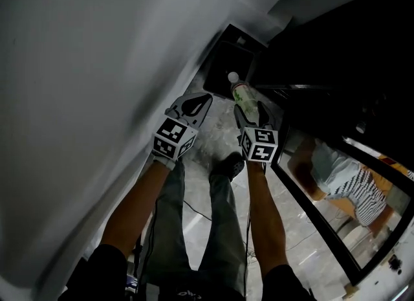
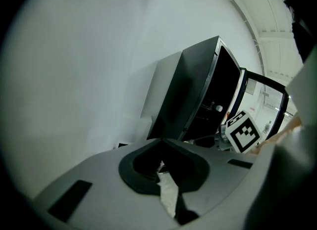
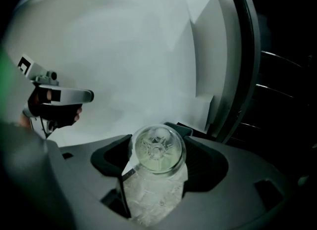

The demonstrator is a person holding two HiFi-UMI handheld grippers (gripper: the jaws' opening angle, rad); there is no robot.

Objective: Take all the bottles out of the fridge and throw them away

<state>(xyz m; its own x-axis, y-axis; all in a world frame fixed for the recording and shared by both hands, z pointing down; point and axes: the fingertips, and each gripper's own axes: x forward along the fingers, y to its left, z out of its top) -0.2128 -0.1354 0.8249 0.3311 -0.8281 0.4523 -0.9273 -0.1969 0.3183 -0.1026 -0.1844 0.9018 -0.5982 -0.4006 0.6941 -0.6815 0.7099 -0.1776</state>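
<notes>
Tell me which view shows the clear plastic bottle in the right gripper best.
The right gripper view: the clear plastic bottle sits close, end-on, clamped in the right gripper. The head view shows it small but full-length, with white cap and green label. The left gripper view misses it.

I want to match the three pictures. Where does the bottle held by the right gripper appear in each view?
Head view: bottle above centre, in the right gripper.
Left gripper view: I cannot find it.
Right gripper view: bottom centre, between the jaws.
Shared landmark: the dark fridge, toward the right in each view.
</notes>
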